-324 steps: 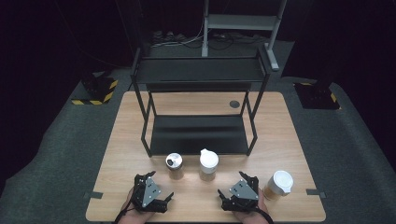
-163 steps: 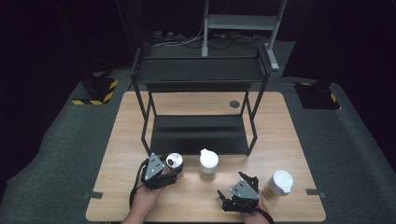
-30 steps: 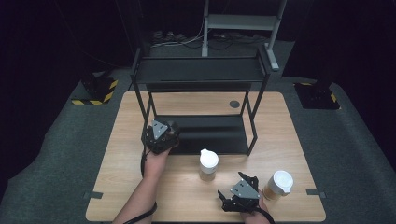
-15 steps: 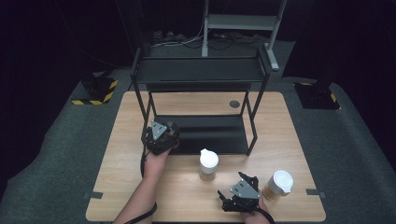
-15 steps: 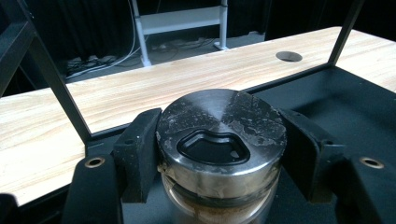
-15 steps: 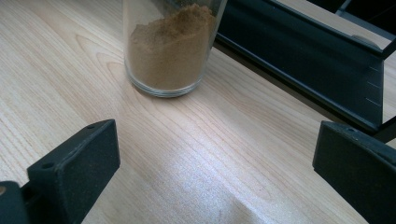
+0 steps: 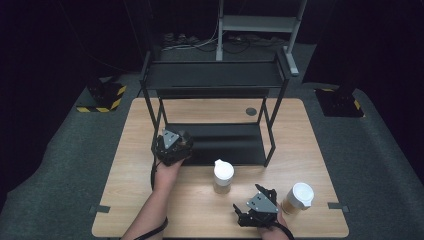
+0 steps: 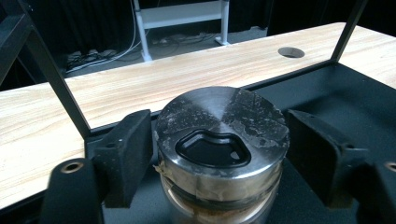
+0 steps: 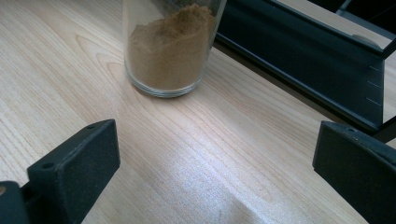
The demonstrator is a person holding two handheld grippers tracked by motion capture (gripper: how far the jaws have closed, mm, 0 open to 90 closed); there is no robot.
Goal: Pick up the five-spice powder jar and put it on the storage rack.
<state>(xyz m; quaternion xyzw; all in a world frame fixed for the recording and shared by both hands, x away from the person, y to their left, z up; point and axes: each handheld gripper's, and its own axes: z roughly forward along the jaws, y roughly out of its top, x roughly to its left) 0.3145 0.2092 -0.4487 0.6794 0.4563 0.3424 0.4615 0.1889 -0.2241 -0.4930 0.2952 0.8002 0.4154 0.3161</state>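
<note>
Left tongs (image 8: 212, 154) at the left end of the black rack's lower shelf (image 7: 225, 142), jaws just been opening, now standing apart on both sides of the metal-lidded jar (image 8: 222, 140) with gaps showing, pads off it. Jar stands upright on that shelf, near the rack's front left leg. On the table (image 7: 130, 200) in front of the rack: white-capped spice jar (image 7: 223, 176) with brown powder. Right tongs (image 9: 215, 177) low on the table near the front edge, jaws wide apart, nothing between. Paper cup with white lid (image 7: 298, 197) just beside them, on the right.

Dark lab: lone test table (image 7: 150, 210), floor cables (image 7: 200, 42).
</note>
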